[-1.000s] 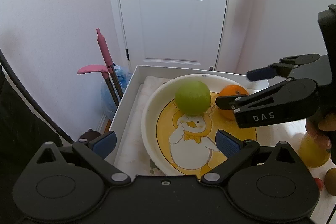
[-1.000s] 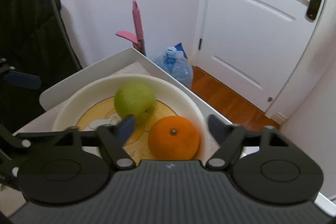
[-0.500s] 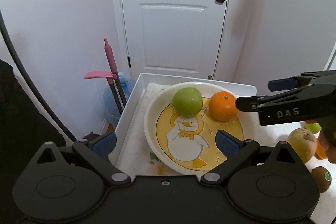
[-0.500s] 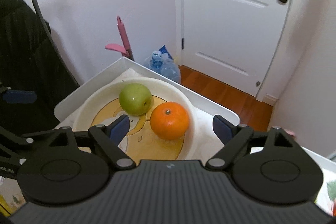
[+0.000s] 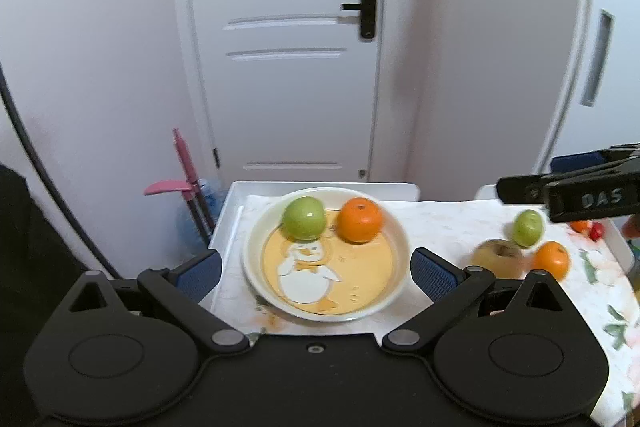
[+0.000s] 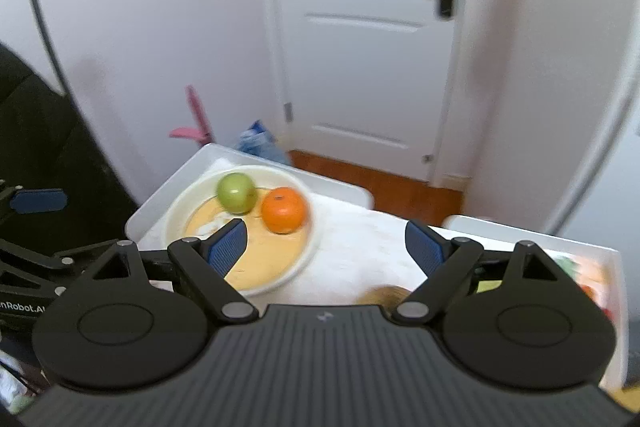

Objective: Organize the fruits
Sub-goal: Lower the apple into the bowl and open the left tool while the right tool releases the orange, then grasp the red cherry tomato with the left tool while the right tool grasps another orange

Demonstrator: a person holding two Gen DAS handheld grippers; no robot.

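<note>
A white plate with a duck picture sits on the table and holds a green apple and an orange. To its right on the tablecloth lie a brown pear, a second green apple and a second orange. My left gripper is open and empty, pulled back above the plate's near edge. My right gripper is open and empty, raised right of the plate; it shows at the right edge of the left wrist view.
The white table has a raised rim and a floral cloth. Small red fruits lie at the far right. A white door, a pink-handled mop and a water bottle stand behind the table.
Both grippers have pulled back and up from the plate. The right gripper has drawn away to the right, leaving the orange on the plate beside the green apple. More table and fruit now show.
</note>
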